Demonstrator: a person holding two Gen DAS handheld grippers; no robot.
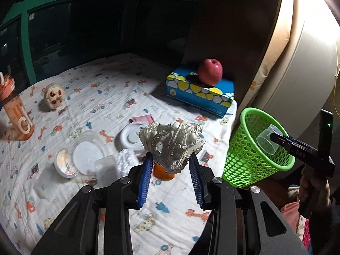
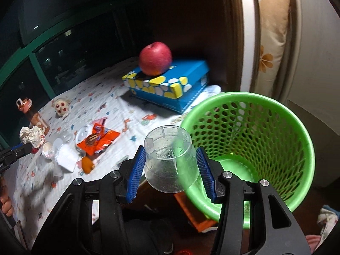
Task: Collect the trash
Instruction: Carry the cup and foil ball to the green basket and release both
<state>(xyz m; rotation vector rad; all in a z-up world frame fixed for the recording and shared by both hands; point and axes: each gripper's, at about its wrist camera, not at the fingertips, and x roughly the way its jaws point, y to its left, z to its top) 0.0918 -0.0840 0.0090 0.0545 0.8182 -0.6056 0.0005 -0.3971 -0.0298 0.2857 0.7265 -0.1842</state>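
My left gripper (image 1: 171,159) is shut on a crumpled ball of silver foil (image 1: 171,143) and holds it above the bed; the foil also shows in the right wrist view (image 2: 31,137). My right gripper (image 2: 171,152) is shut on a clear plastic cup (image 2: 170,159) at the rim of the green mesh basket (image 2: 276,131). In the left wrist view the cup (image 1: 266,141) sits over the basket's (image 1: 244,159) mouth, off the bed's right edge. Loose trash lies on the bed: an orange snack wrapper (image 2: 97,139), white lids (image 1: 132,137) and clear containers (image 1: 85,155).
A red apple (image 1: 210,72) rests on a blue tissue box (image 1: 199,93) at the back right. An orange bottle (image 1: 17,110) and a skull toy (image 1: 54,95) stand at the left. A small orange fruit (image 2: 87,164) lies near the trash. The headboard (image 1: 286,53) rises on the right.
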